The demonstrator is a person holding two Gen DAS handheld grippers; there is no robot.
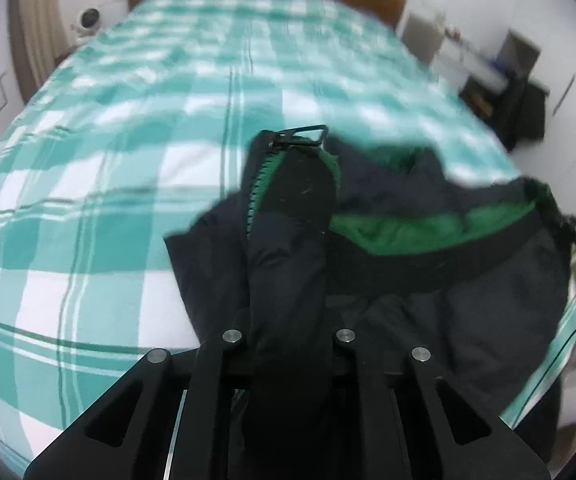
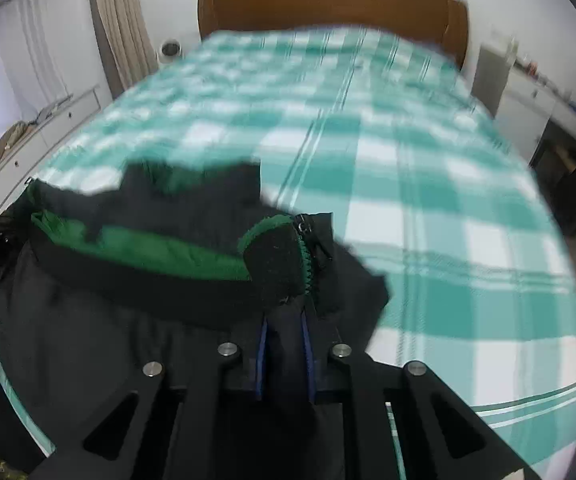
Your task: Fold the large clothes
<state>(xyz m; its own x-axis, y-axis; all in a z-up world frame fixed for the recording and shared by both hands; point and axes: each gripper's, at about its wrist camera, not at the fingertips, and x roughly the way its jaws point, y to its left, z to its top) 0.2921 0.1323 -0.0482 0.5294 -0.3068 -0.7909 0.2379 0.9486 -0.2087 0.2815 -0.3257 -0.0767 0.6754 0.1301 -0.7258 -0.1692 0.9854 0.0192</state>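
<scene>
A black jacket (image 1: 467,292) with green lining (image 1: 427,232) hangs over the near end of a bed. My left gripper (image 1: 289,316) is shut on one front edge of the collar. The green zipper teeth (image 1: 258,176) and the metal pull (image 1: 303,136) stick up past its fingers. My right gripper (image 2: 284,344) is shut on the other front edge of the jacket (image 2: 108,320), beside its green zipper (image 2: 307,264). Cloth hides both sets of fingertips. The collar stretches between the two grippers, with the lining (image 2: 148,244) facing up.
The bed carries a green and white checked sheet (image 1: 108,140) (image 2: 427,180) and a brown headboard (image 2: 327,4). A curtain (image 2: 120,32) and a low white cabinet (image 2: 48,120) stand on the left. A desk with dark furniture (image 1: 515,88) is on the right.
</scene>
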